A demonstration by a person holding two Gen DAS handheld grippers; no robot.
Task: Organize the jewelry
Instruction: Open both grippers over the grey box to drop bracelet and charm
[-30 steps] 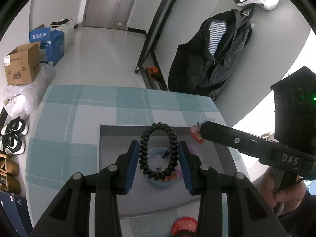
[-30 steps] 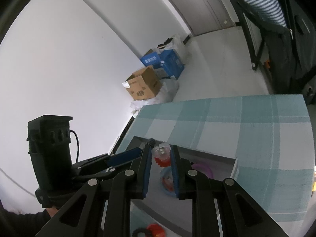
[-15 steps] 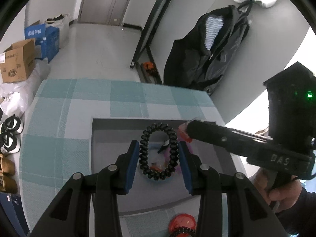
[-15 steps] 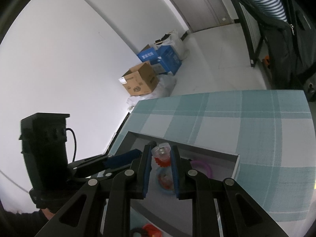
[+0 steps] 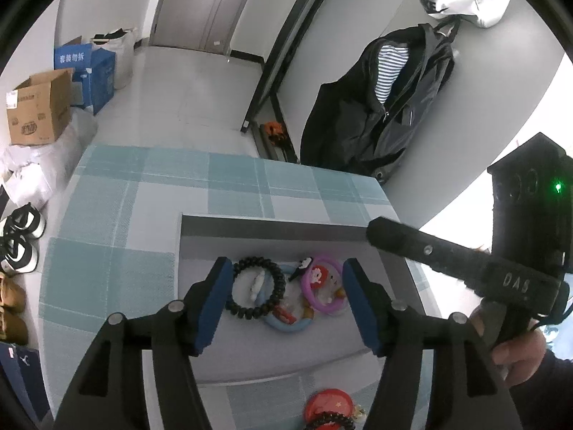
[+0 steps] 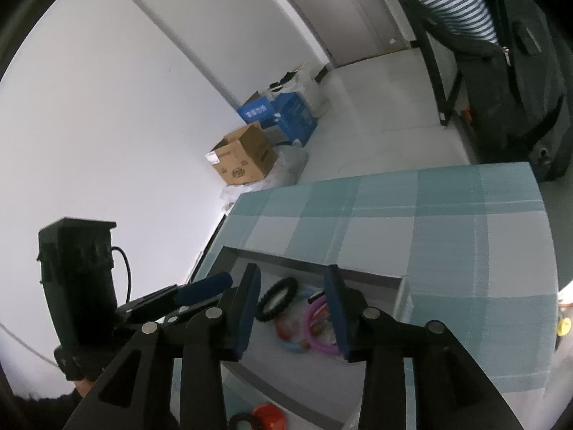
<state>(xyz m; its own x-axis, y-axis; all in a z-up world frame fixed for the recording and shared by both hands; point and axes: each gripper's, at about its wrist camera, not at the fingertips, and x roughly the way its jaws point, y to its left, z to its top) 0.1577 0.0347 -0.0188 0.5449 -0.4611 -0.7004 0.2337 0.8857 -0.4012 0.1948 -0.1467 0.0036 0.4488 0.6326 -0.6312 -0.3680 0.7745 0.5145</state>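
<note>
A grey tray lies on the checked tablecloth. In it lie a black bead bracelet, a blue ring and a purple ring with small charms. My left gripper is open and empty above them. My right gripper is also open and empty over the tray; the black bracelet and purple ring show between its fingers. The right gripper's body crosses the left wrist view at the right.
A red round piece with a dark bead bracelet lies on the cloth at the tray's near edge; it also shows in the right wrist view. Cardboard and blue boxes, shoes and a hanging black jacket stand beyond the table.
Both grippers opened. The black bracelet left my left gripper and the small red charm left my right gripper; both now lie in the tray.
</note>
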